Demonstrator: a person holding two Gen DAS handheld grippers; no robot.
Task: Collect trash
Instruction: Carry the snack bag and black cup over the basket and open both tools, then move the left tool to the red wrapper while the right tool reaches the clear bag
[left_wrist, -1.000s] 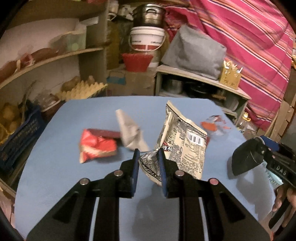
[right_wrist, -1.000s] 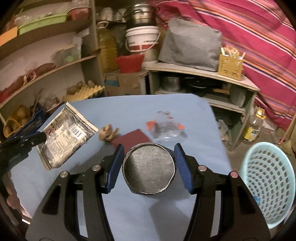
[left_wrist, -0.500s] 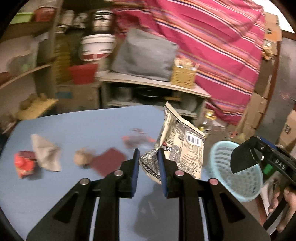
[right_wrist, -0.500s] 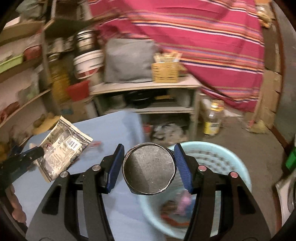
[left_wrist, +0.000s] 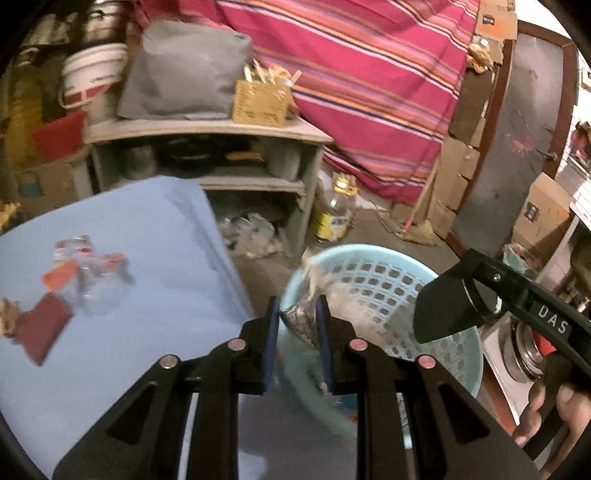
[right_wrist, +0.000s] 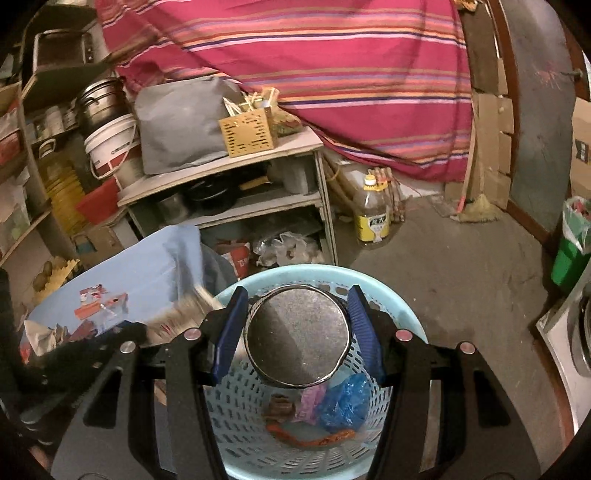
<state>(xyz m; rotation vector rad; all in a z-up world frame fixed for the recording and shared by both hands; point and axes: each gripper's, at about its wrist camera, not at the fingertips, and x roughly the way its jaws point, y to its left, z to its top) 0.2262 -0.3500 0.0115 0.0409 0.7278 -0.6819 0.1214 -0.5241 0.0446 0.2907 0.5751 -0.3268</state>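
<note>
Blue basket (right_wrist: 402, 314) below – can (right_wrist: 297, 338) clamped between right gripper (right_wrist: 297, 332) fingers

Pale blue perforated basket (right_wrist: 400, 314), light blue surface (left_wrist: 155, 236), magenta striped cloth (right_wrist: 332, 74), blue-padded black gripper (right_wrist: 297, 325), yellow woven box (right_wrist: 247, 134)

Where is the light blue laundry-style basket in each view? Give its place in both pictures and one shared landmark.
Left wrist view: the light blue basket sits lower right of centre, on the floor beside the blue table's edge, behind the left tool.
Right wrist view: it fills the bottom centre, directly under the right tool and its round metal tin.
Shared landmark: the yellow-labelled oil bottle on the floor.
</note>
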